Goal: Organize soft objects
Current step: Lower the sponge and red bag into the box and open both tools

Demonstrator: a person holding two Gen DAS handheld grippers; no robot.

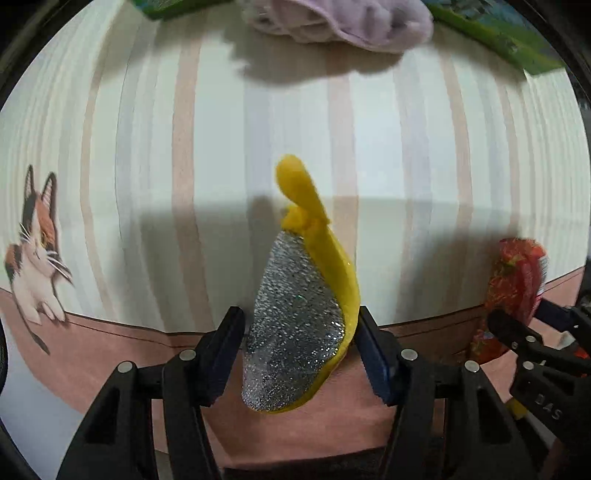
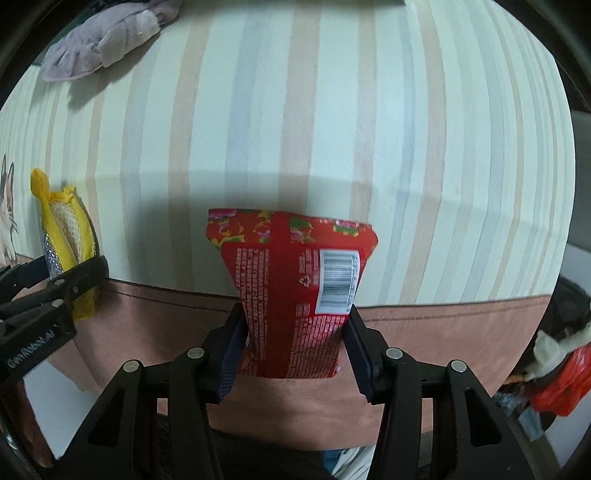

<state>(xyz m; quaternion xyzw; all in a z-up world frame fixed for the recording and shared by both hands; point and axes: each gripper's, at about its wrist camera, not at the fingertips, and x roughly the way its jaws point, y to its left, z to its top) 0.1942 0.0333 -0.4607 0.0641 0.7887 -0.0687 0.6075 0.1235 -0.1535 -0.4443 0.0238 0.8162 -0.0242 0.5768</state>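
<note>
Left wrist view: the left tongs (image 1: 301, 354) are closed partway on a yellow scrubber (image 1: 301, 321) with a glittery silver face, held upright above the striped cloth (image 1: 184, 147) on the desk. Ahead at the far edge lies a lilac towel (image 1: 343, 22) between green boxes (image 1: 495, 33); nothing stands between. A cat print (image 1: 35, 254) sits at the left. At the right, the right tongs (image 1: 517, 325) hold a red packet (image 1: 513, 284).

Right wrist view: the right tongs (image 2: 295, 347) grip the red packet (image 2: 295, 291) at its lower half, barcode facing the camera, raised over the cloth (image 2: 332, 110). The left tongs (image 2: 55, 280) with the scrubber (image 2: 66, 232) are just beside, at the left. The towel (image 2: 103, 44) lies far left. Red and white clutter (image 2: 557, 376) sits off the desk at the right.
</note>
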